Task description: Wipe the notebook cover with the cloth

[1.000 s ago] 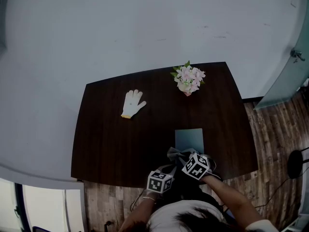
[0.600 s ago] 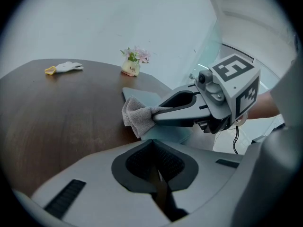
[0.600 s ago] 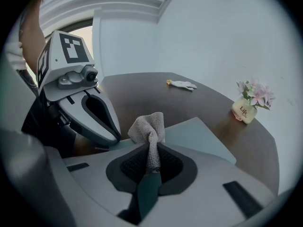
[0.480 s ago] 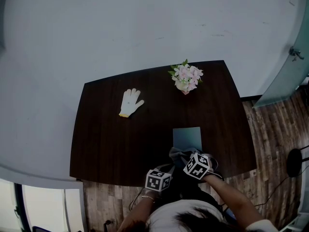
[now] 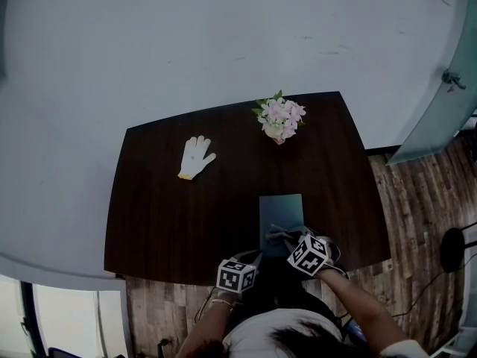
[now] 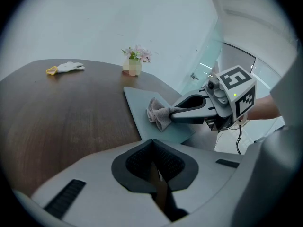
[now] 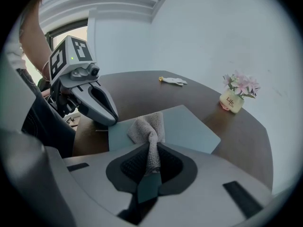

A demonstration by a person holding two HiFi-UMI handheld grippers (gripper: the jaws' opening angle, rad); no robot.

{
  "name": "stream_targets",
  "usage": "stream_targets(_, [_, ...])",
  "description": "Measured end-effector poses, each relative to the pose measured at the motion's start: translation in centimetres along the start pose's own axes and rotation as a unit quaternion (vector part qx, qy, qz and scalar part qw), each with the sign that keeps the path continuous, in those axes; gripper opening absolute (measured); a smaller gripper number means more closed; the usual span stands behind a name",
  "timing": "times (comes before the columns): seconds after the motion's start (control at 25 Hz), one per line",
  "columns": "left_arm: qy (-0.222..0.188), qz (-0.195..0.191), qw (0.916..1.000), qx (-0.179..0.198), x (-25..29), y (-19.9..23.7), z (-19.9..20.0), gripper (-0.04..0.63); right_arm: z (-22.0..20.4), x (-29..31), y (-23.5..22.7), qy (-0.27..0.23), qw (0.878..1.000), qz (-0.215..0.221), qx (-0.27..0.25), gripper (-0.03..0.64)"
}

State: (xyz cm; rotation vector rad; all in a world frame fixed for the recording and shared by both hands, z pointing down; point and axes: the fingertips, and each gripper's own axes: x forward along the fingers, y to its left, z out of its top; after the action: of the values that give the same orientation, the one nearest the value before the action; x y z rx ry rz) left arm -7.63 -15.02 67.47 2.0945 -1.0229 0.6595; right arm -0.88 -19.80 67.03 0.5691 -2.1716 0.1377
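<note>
My right gripper (image 7: 150, 157) pinches the crumpled grey cloth (image 7: 147, 126) on the flat teal notebook (image 7: 190, 132); my left gripper (image 6: 153, 149) is closed, empty.

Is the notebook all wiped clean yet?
Not yet, it seems. Done: the right gripper has the cloth pinched in its jaws. In hand: the cloth rests on the near end of the notebook. Left: the far end of the cover, I'd guess. The left gripper is shut and empty.
</note>
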Motion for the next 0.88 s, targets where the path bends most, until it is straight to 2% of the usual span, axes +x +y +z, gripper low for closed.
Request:
stream_targets(0.32, [-0.01, 0.018, 0.9997, 0.016, 0.1, -0.3, -0.1, 0.018, -2.7, -1.9, -1.2, -0.004, 1.0, -0.013, 0.02, 0.041])
stream_targets(0.6, [-0.022, 0.038, 0.9985, 0.034, 0.0, -0.7, -0.2, 0.018, -5.3, -3.7, -2.5, -0.022, 0.996, -0.033, 0.076, 0.041])
stream_targets(0.88, [-0.025, 0.037, 0.9984, 0.034, 0.0, -0.6, -0.1, 0.018, -7.0, -5.6, -4.1, -0.041, 0.987, -0.072, 0.137, 0.041])
